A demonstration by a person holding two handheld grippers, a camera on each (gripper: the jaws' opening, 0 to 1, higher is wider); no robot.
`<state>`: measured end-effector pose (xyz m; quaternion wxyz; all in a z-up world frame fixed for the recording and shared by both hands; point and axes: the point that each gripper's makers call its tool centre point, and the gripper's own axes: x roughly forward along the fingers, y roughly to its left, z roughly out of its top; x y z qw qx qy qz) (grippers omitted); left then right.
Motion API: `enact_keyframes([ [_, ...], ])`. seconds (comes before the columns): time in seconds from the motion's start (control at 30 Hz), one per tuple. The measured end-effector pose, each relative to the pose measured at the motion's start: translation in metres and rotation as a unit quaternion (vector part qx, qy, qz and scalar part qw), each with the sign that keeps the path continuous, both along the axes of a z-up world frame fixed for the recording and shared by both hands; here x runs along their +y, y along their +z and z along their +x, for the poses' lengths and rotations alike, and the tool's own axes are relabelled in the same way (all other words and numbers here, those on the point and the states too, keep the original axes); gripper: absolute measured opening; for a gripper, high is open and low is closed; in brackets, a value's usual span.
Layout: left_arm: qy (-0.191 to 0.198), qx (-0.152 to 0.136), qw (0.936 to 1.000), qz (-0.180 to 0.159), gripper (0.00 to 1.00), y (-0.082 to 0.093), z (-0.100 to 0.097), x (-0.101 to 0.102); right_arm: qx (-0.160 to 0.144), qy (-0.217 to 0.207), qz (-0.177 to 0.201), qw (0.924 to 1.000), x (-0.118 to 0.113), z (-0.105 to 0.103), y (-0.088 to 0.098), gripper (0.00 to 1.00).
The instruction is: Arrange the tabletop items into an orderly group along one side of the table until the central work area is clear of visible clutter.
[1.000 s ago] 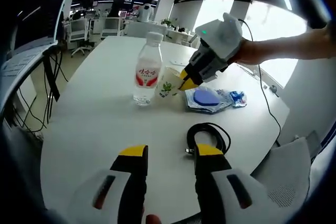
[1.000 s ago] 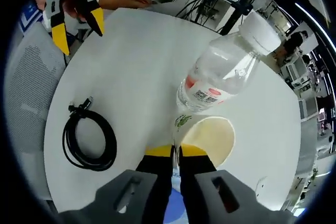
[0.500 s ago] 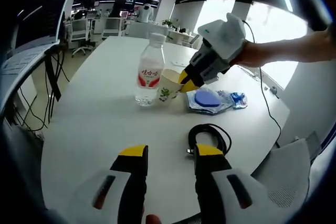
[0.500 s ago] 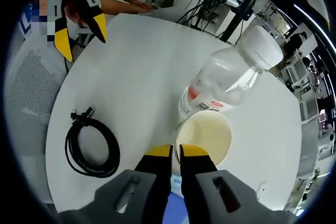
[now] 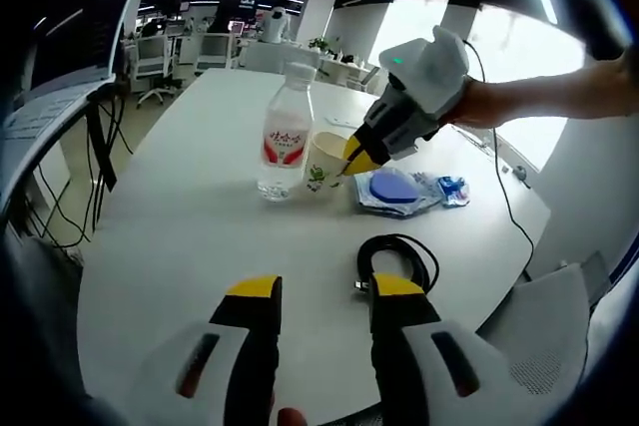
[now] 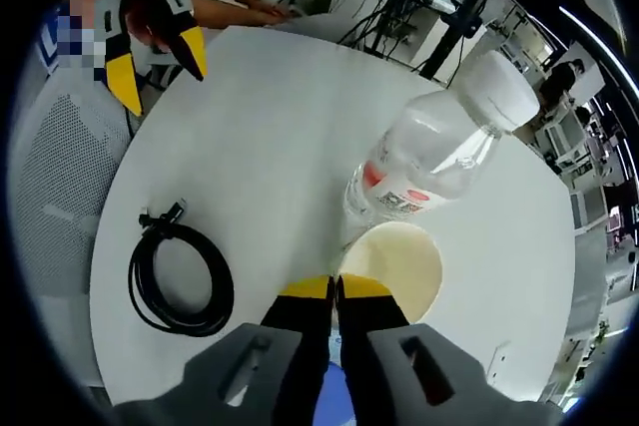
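Pinching the paper cup (image 6: 391,264) by its rim, lower centre, your right gripper (image 6: 335,289) parks it touching the water bottle (image 6: 431,159) to start the group; your left gripper (image 5: 313,291) waits spread, empty, near the coiled cable (image 5: 397,261).

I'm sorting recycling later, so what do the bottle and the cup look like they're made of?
The bottle looks like clear glossy plastic: see-through walls, white screw cap, printed red label. The cup is probably paper: matte cream inside, thin rim, green print outside.
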<state>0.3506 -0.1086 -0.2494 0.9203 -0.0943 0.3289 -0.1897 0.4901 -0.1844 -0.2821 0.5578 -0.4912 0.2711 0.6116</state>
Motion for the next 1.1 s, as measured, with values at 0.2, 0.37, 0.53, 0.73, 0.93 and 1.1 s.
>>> enact_keyframes([
  [0.2,-0.002,-0.003,1.0,0.002,0.34,0.002,0.001,0.001,-0.006,0.002,-0.003,1.0,0.001,0.001,0.001,0.01],
  [0.37,-0.003,-0.004,1.0,0.003,0.34,0.002,0.0,0.002,-0.008,0.001,-0.005,1.0,0.0,-0.001,0.001,0.04],
  [0.53,-0.004,-0.006,1.0,0.003,0.34,0.004,-0.001,0.002,-0.013,0.003,-0.003,0.9999,-0.004,-0.004,0.006,0.07],
  [0.73,-0.001,-0.007,1.0,-0.002,0.34,0.006,-0.002,0.002,0.0,-0.021,0.032,0.9993,-0.003,-0.007,0.022,0.09],
  [0.93,-0.005,-0.011,0.9999,-0.003,0.34,0.009,-0.004,-0.003,-0.002,-0.041,0.05,0.9979,-0.012,-0.007,0.034,0.1],
  [1.1,-0.01,-0.013,0.9999,-0.004,0.34,0.012,-0.005,-0.008,0.003,-0.072,0.071,0.9949,-0.024,-0.008,0.044,0.1],
])
